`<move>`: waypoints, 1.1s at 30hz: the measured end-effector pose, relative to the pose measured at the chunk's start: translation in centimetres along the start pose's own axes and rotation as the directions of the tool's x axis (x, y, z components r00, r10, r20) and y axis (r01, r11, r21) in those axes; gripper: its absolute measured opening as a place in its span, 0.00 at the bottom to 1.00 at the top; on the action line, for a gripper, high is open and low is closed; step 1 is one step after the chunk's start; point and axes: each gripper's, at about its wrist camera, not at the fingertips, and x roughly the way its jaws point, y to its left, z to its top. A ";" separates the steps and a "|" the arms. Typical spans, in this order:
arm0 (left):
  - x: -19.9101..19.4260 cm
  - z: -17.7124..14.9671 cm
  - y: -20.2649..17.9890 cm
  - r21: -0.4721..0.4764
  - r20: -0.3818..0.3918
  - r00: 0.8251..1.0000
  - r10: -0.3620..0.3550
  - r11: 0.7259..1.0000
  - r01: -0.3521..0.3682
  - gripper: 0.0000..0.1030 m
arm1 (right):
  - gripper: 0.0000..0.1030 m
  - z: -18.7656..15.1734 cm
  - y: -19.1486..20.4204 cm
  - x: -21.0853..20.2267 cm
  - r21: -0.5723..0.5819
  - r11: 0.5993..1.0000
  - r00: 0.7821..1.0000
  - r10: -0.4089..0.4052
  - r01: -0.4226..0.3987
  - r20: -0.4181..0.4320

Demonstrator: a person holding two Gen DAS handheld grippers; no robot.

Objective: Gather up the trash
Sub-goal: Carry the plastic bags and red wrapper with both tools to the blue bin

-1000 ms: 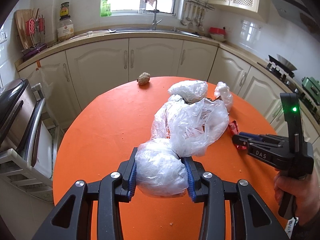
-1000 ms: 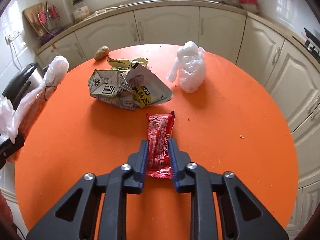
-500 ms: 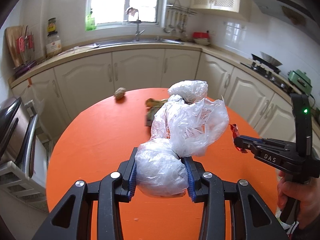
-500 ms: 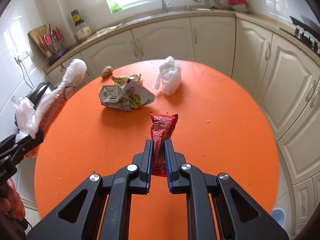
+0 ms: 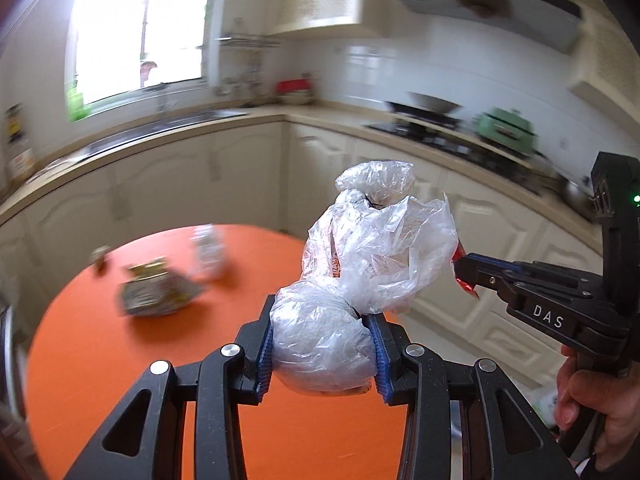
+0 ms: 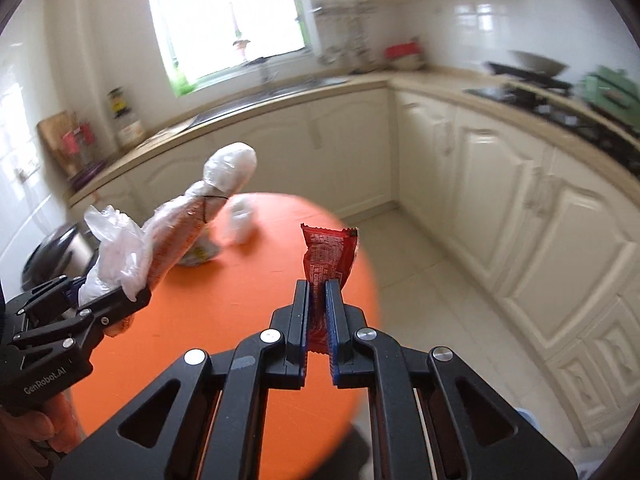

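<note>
My left gripper [image 5: 322, 344] is shut on a crumpled clear plastic bag bundle [image 5: 360, 272] and holds it up above the round orange table [image 5: 100, 360]. The bundle also shows in the right wrist view [image 6: 180, 232], held by the left gripper [image 6: 132, 296]. My right gripper [image 6: 317, 312] is shut on a red snack wrapper [image 6: 328, 256], lifted past the table's right edge. That gripper shows at the right of the left wrist view [image 5: 460, 264], with a bit of red wrapper [image 5: 466, 284] beside the bag.
On the table lie crushed cartons [image 5: 156, 292], a white plastic bag [image 5: 208, 252] and a small brown lump [image 5: 100, 258], all blurred. Cream kitchen cabinets [image 6: 520, 208] curve around. Tiled floor [image 6: 420, 264] lies right of the table. A dark appliance [image 6: 52, 252] stands at the left.
Both grippers have risen and swung to the right with their loads. The table has dropped lower and to the left in both views, and the floor now shows under the red wrapper.
</note>
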 end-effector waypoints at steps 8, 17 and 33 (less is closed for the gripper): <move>2.8 -0.3 -11.4 0.123 -0.081 0.978 -0.191 0.972 0.200 0.35 | 0.07 -3.7 -11.2 -6.0 0.149 0.973 0.984 -0.176 0.174 0.000; 5.9 -5.1 -24.6 0.211 -0.252 0.904 -0.346 0.892 0.401 0.35 | 0.07 -11.2 -23.3 -10.9 0.323 0.878 0.936 -0.338 0.353 -0.103; 21.0 -11.7 -39.7 0.201 -0.593 0.744 -0.309 0.837 0.508 0.51 | 0.11 -24.3 -38.7 -4.1 0.521 0.745 0.902 -0.270 0.417 -0.336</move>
